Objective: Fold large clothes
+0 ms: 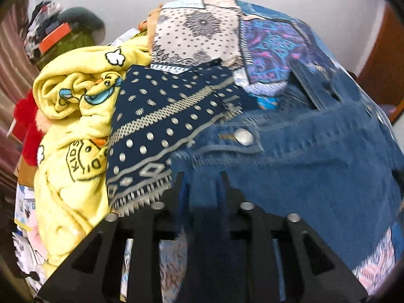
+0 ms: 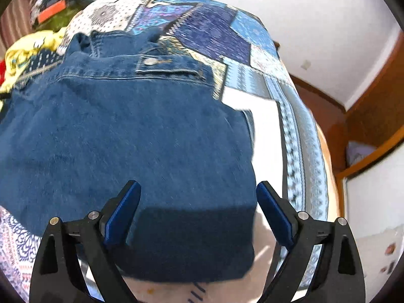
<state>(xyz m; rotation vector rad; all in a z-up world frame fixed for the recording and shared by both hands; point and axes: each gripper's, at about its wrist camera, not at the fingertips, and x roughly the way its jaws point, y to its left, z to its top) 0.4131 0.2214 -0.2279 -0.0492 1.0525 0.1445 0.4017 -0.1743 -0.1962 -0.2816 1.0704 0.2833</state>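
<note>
A blue denim jacket point(image 2: 126, 131) lies spread on a patchwork bedspread point(image 2: 214, 27); its chest pocket with a metal button point(image 2: 149, 61) faces up. In the left wrist view the jacket point(image 1: 303, 166) fills the right side, and my left gripper point(image 1: 202, 184) is shut on a fold of its denim edge. My right gripper point(image 2: 198, 199) is open, its blue-padded fingers point(image 2: 123, 212) spread just above the jacket's near hem, holding nothing.
A heap of other clothes lies left of the jacket: a yellow cartoon-print blanket point(image 1: 75, 116), a navy dotted cloth point(image 1: 161, 126) and a red fuzzy item point(image 1: 25, 126). A wooden shelf point(image 2: 373, 126) stands right of the bed, against white walls.
</note>
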